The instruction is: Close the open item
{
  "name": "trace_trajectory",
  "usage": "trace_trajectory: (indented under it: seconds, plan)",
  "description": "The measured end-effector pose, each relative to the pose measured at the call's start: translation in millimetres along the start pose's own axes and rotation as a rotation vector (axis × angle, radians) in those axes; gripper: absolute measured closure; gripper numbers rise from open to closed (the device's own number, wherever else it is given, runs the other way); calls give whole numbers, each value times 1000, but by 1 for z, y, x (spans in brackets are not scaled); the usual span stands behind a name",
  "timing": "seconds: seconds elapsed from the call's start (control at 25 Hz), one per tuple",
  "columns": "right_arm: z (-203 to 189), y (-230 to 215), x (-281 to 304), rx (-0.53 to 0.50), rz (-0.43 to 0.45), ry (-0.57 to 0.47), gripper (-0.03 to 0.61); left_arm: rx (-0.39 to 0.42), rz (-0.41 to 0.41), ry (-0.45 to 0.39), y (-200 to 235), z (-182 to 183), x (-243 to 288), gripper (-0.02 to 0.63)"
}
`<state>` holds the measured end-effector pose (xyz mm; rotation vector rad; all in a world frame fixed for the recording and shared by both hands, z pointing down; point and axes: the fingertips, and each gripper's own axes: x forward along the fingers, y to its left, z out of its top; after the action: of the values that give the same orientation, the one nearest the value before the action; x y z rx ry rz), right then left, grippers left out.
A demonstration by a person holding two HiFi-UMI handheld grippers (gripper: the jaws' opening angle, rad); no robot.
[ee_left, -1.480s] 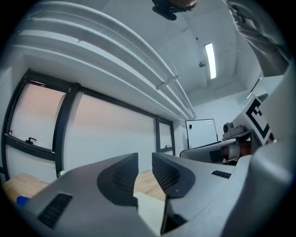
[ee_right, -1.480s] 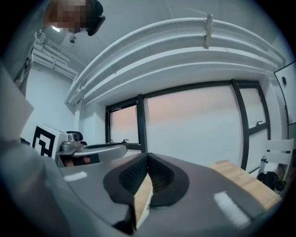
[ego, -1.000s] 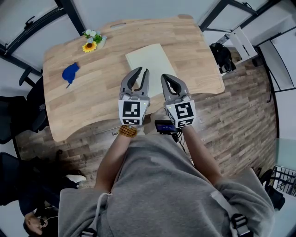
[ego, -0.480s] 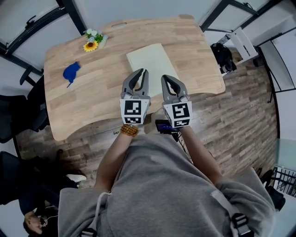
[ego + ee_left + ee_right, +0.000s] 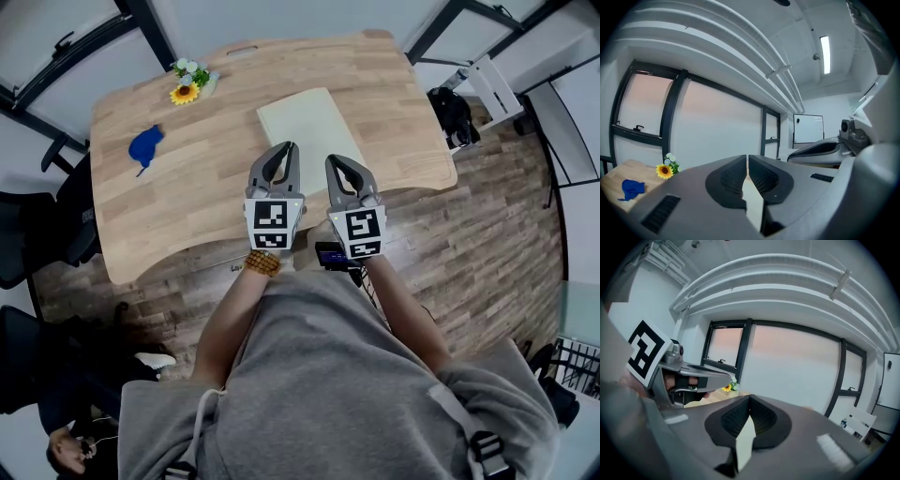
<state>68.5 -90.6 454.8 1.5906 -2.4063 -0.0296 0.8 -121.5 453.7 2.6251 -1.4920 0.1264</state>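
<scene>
the left claw (image 5: pixel 289 147) has just been drawn shut, its jaws now met with nothing between them, where a slim gap was seen a second ago; the right claw (image 5: pixel 331 161) is likewise clenched and empty, and both are held side by side over the near part of the desk (image 5: pixel 187 202). the pale book (image 5: pixel 309 120) is seen lying flat and apparently shut mid-desk, just beyond the claw tips, untouched; the task is judged as good as done.
</scene>
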Motion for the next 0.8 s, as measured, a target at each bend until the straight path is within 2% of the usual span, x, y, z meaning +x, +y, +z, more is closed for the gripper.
trace_trajectory:
  seconds: [0.48,0.8]
  plan:
    - [-25,-14,-2,4,-7,52,568,-17,24,34,7,-16,-4,592]
    - [-45,-21,2,-56,15,87,568,-33,44,64,13,-31,-6,592]
